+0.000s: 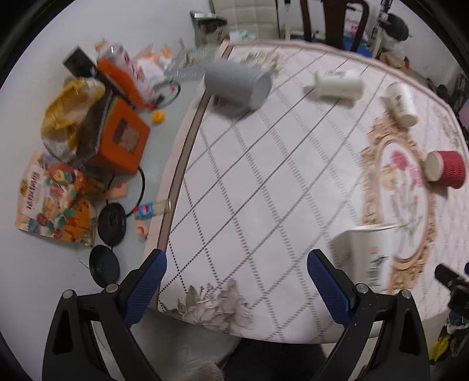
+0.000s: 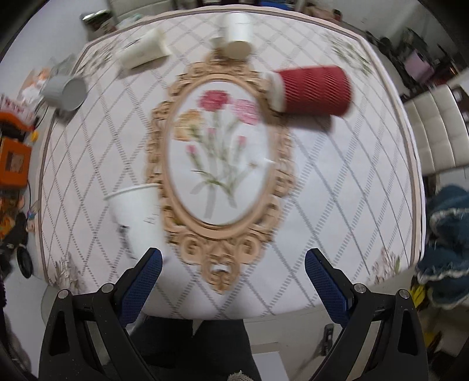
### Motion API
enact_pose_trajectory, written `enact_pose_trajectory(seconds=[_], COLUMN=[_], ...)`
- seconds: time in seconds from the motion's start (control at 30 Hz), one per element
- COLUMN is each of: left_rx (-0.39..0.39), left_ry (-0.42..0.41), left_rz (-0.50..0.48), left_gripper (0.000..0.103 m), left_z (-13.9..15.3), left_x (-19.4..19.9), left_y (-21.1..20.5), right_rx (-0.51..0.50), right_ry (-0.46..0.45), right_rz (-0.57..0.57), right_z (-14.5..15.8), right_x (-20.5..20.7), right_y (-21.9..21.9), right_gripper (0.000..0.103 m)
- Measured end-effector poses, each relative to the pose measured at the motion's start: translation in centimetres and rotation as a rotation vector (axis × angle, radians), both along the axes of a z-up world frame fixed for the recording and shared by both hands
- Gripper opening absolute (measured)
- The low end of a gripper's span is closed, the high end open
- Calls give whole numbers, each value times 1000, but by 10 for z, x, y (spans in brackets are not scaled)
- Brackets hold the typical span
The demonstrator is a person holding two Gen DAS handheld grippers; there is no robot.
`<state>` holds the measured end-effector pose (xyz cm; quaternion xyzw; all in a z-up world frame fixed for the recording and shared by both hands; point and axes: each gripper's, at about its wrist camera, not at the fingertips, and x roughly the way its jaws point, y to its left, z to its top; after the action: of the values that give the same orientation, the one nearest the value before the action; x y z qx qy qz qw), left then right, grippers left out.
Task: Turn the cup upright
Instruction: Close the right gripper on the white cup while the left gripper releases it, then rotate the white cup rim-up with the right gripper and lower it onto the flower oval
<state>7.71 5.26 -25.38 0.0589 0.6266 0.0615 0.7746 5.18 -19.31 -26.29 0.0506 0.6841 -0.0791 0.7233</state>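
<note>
Several cups are on a table with a flowered cloth (image 2: 322, 205). A red ribbed cup (image 2: 310, 91) lies on its side at the right; it also shows in the left wrist view (image 1: 447, 169). A grey cup (image 1: 237, 86) lies on its side near the far left edge, also in the right wrist view (image 2: 65, 91). Two white cups (image 2: 143, 49) (image 2: 238, 32) lie tipped at the back. A white paper cup (image 2: 137, 217) stands upright at the front left, also in the left wrist view (image 1: 366, 255). My left gripper (image 1: 236, 290) and right gripper (image 2: 233, 288) are open and empty above the near edge.
The floor left of the table holds an orange box (image 1: 123, 143), bags (image 1: 67, 123), snack packets (image 1: 52, 199), black discs (image 1: 111, 224) and a cable. A dark chair (image 1: 334, 20) stands behind the table. A white padded seat (image 2: 433, 129) and blue-green cloth (image 2: 448, 249) are at the right.
</note>
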Motion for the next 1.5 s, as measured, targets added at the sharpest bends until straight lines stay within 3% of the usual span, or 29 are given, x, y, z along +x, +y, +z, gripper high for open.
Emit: enact_pose_trajectory(seconds=[0.17, 0.33, 0.5, 0.6, 0.87, 1.1, 1.3, 1.5], left_rx=[3, -6, -22, -28, -69, -112, -177, -183], left_ry=[94, 144, 169, 176, 212, 226, 241, 215], left_rz=[10, 27, 24, 17, -1, -19, -13, -37], left_gripper=[98, 98, 98, 98, 98, 98, 98, 98], left_z=[-44, -71, -83, -87, -92, -85, -86, -93], left_x=[8, 13, 18, 20, 25, 41, 78, 113], left_y=[29, 47, 52, 53, 47, 31, 18, 3], right_rx=[-11, -27, -36, -37, -39, 24, 43, -11], right_ry=[14, 67, 111, 137, 134, -12, -280, -499], right_rz=[71, 136, 169, 174, 165, 66, -24, -71], right_z=[-19, -46, -65, -74, -76, -46, -17, -22], right_x=[31, 48, 54, 59, 68, 82, 109, 131], right_y=[49, 86, 105, 109, 112, 93, 77, 64], right_gripper=[99, 88, 79, 66, 65, 64, 64, 64])
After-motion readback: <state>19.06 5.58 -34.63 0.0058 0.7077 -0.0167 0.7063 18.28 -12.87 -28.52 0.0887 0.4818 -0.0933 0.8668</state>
